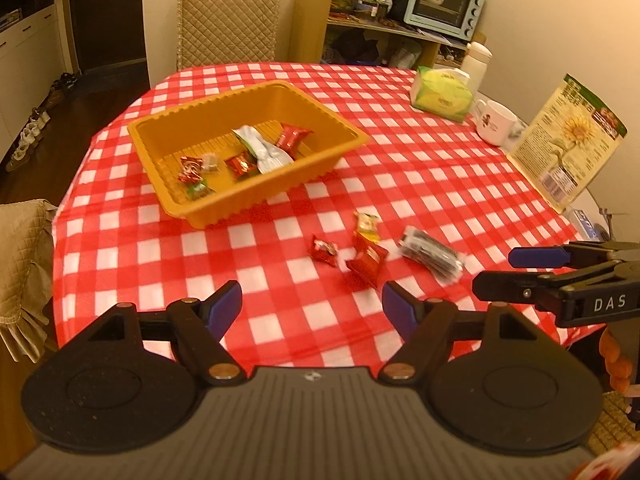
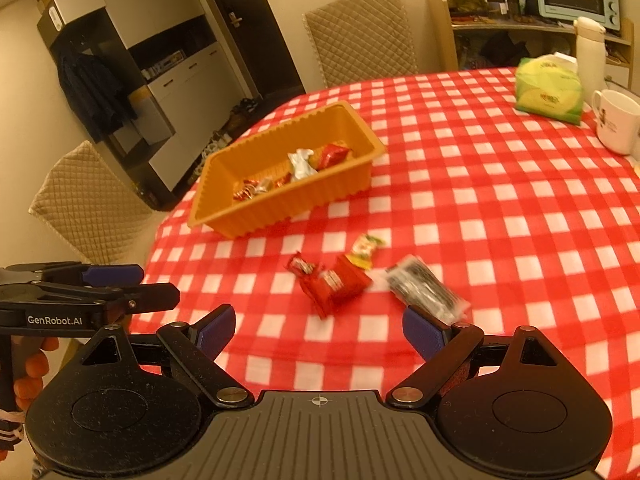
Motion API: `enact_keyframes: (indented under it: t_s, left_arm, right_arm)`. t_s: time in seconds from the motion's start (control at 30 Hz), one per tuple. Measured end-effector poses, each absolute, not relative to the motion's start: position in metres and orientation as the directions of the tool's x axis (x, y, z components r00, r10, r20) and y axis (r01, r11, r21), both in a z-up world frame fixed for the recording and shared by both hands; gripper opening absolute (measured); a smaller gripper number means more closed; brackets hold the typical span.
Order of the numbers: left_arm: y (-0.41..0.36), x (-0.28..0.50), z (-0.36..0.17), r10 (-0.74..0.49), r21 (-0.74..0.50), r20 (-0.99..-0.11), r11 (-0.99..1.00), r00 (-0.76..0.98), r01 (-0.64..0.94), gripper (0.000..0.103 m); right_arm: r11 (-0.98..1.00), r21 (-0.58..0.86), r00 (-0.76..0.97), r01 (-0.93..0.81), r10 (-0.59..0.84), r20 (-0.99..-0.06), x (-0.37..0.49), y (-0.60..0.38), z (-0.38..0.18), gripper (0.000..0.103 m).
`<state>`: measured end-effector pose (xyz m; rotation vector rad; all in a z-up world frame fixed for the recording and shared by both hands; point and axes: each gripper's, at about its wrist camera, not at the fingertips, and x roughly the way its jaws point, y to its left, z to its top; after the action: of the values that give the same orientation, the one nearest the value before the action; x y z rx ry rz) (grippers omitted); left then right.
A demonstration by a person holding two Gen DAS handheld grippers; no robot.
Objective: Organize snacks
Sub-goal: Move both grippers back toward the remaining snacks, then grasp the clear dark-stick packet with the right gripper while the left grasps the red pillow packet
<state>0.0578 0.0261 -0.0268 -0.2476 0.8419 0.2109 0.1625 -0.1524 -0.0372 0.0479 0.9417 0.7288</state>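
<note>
At the right edge of the left wrist view, the right gripper (image 1: 494, 270) carries white letters reading "DAS" on its black body. At the left edge of the right wrist view, the left gripper (image 2: 160, 284) reads "GenRobot.AI" (print on the snack wrappers and the sunflower box (image 1: 568, 140) is too small to read).

Orange tray (image 1: 168, 136) — red-white checked tablecloth (image 1: 440, 184)
</note>
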Motion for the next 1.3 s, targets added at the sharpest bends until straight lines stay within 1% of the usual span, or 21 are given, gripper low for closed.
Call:
enact_keyframes:
  t_s: [0.53,0.97,1.2,1.23,1.3]
  left_arm:
    - [-0.01,0.055,-0.05,0.029,-0.153,-0.786,0.959,0.618,-0.24,0.075]
    - [-0.01,0.06,-0.062,0.02,-0.151,-0.792,0.962,0.611,-0.227,0.075]
    - [-0.003,0.063,-0.07,0.032,-0.139,-0.799,0.962,0.6,-0.236,0.075]
    - [-0.001,0.064,-0.071,0.034,-0.137,-0.8,0.961,0.599,-0.238,0.075]
    - [0.002,0.065,-0.073,0.04,-0.134,-0.801,0.96,0.598,-0.245,0.075]
  right_arm:
    - [0.801,0.281,0.373,-0.529,0.517,-0.77,0.153,-0.194,-0.057,0.09]
    - [0.836,0.194,0.42,-0.514,0.442,-0.793,0.162,-0.213,-0.073,0.09]
    - [0.833,0.167,0.434,-0.527,0.433,-0.79,0.17,-0.215,-0.082,0.09]
    - [0.831,0.163,0.436,-0.532,0.434,-0.788,0.172,-0.214,-0.084,0.088]
    - [0.824,0.158,0.439,-0.545,0.44,-0.784,0.175,-0.211,-0.087,0.082]
